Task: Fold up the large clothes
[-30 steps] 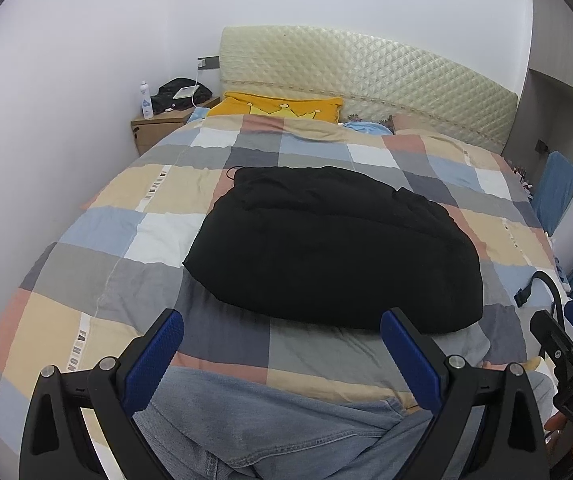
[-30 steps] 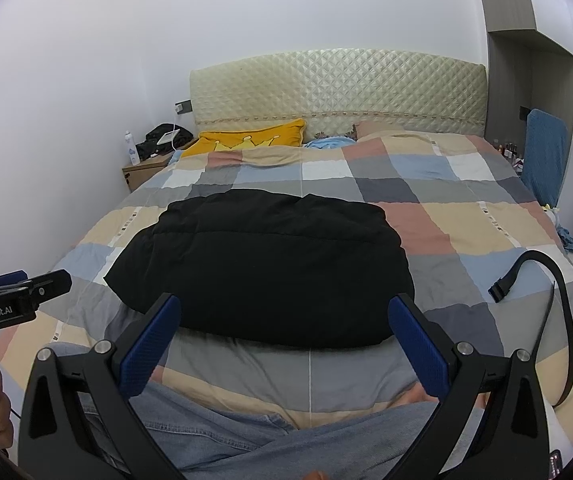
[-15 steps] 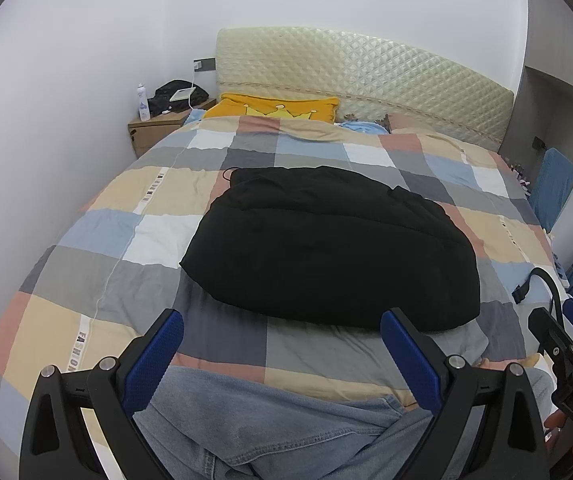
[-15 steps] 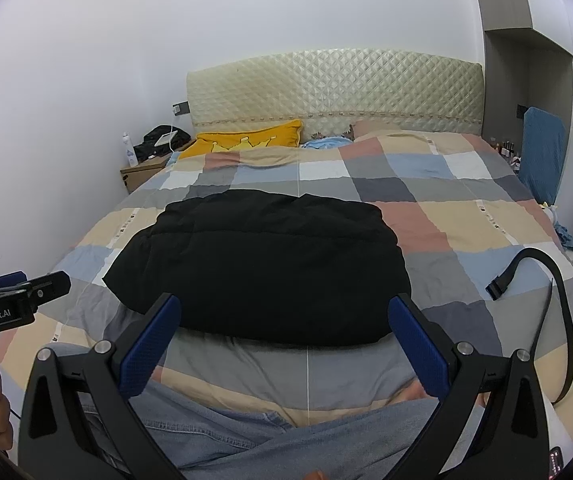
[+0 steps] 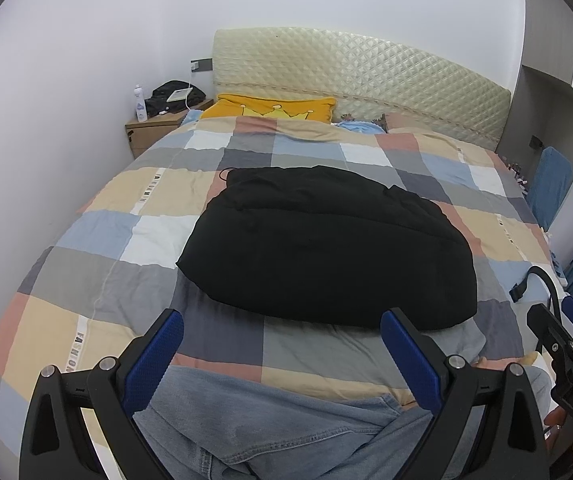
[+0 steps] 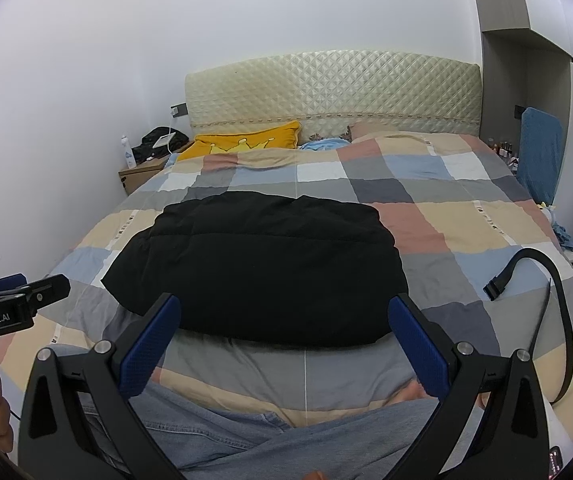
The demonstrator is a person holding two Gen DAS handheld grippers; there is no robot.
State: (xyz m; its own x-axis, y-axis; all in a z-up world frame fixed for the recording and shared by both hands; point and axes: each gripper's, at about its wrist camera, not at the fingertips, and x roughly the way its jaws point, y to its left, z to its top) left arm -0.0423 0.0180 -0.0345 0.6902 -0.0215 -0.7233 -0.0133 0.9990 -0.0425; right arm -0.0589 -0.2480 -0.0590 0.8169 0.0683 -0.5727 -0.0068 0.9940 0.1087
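A black padded jacket (image 5: 326, 248) lies folded into a compact bundle in the middle of the checked bed cover (image 5: 126, 208); it also shows in the right wrist view (image 6: 262, 264). My left gripper (image 5: 282, 340) is open and empty, held above the bed's near edge, short of the jacket. My right gripper (image 6: 284, 328) is open and empty, also short of the jacket's near edge. Each gripper shows at the edge of the other's view.
Blue jeans of the person (image 5: 270, 428) fill the foreground. A black strap (image 6: 546, 280) curls on the bed's right side. A yellow pillow (image 5: 270, 110) and quilted headboard (image 5: 358, 68) are at the far end. A nightstand (image 5: 158, 128) with a bottle stands far left.
Both grippers have stayed open and nearly still; the views shifted only slightly. The jacket has not moved.
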